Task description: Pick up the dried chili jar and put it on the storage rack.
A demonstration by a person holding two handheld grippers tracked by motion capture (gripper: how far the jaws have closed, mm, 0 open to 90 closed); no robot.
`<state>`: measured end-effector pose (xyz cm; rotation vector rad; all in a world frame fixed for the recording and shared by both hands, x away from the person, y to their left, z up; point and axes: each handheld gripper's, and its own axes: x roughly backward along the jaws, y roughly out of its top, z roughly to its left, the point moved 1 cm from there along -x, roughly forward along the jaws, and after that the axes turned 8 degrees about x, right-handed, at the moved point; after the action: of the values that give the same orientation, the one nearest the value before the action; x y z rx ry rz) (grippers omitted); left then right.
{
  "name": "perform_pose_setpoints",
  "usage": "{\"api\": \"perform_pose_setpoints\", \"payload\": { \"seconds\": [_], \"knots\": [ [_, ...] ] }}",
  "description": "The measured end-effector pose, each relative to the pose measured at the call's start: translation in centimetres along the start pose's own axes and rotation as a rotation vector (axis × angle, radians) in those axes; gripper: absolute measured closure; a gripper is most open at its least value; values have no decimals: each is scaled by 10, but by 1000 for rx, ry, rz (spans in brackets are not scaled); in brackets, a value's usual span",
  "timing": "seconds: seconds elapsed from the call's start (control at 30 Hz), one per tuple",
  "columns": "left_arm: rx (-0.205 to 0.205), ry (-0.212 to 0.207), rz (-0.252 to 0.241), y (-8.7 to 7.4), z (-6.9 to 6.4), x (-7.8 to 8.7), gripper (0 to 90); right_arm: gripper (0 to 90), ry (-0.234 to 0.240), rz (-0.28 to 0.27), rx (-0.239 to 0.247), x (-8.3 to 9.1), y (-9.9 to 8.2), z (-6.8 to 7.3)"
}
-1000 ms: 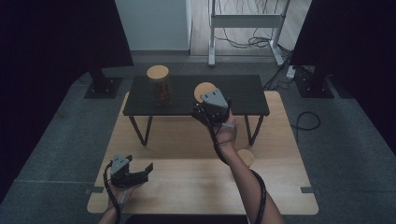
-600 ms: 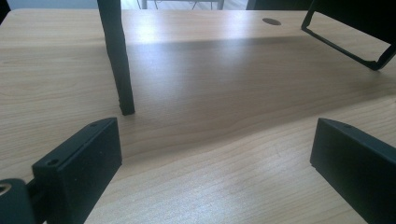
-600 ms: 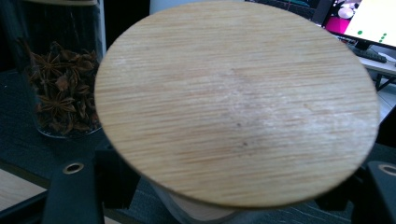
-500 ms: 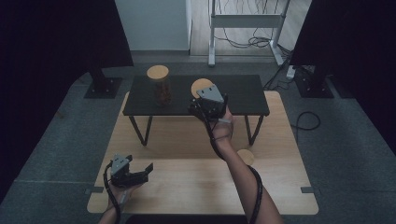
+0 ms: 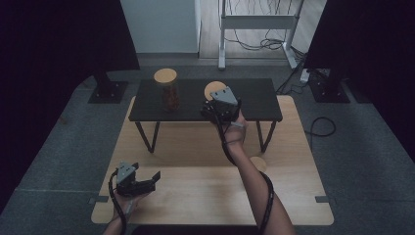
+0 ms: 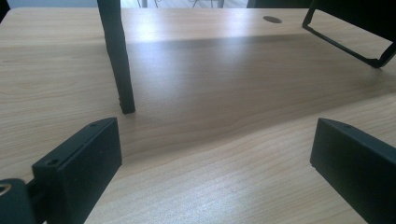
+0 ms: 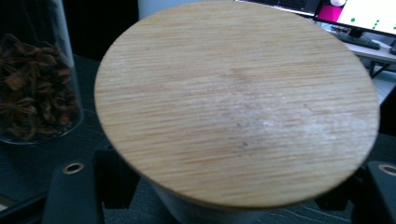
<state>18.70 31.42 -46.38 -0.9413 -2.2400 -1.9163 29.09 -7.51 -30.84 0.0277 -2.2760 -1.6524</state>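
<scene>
On the black side table (image 5: 254,100), to the right of the star-anise jar (image 5: 170,93), the right gripper (image 5: 221,108) is clamped around a wooden-lidded jar (image 7: 238,100), while the left gripper (image 5: 139,182) rests near that table's front left leg (image 6: 119,60), jaws apart around nothing.
</scene>
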Motion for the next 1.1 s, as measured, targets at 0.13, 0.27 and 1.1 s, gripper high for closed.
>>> {"api": "perform_pose_setpoints", "payload": {
  "seconds": [0.13, 0.27, 1.1],
  "knots": [
    [-3, -1, 1, 0, -1, 0, 17, 252, -1, 6, -3, -3, 1, 0],
    [-7, -2, 5, 0, -1, -1, 17, 252, 1, 10, -7, -6, 2, 0],
    [-11, 4, 7, 0, -2, -1, 17, 252, -3, 38, -45, -22, -1, -1]
  ]
}}
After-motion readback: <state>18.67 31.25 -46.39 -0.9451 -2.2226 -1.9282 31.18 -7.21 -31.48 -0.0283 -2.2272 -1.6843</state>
